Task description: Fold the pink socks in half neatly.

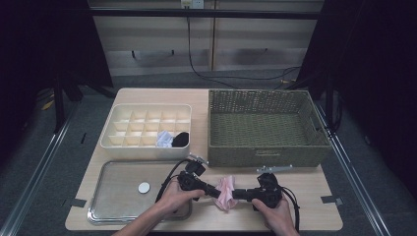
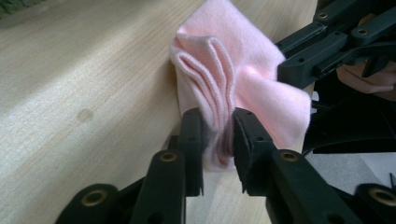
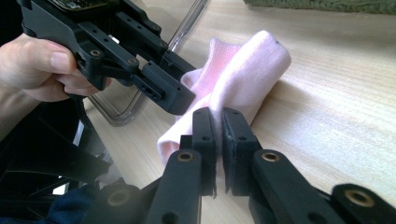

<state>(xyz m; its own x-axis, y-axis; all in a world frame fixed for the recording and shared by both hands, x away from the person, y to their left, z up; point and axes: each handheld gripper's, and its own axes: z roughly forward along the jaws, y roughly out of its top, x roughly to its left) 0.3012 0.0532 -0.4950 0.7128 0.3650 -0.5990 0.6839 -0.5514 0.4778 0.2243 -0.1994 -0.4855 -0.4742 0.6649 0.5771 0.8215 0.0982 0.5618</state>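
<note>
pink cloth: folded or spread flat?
Folded. The pink cloth shows several stacked layer edges bunched together, pinched between the left gripper and the right gripper above the table.

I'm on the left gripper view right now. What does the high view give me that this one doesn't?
The high view alone shows the wicker basket, the divided organizer with rolled items in two cells, and the metal tray. The left gripper view alone shows the stacked folded edges pinched between the left gripper jaws. Both show the pink cloth on the table, with the right gripper clamping it too.
</note>
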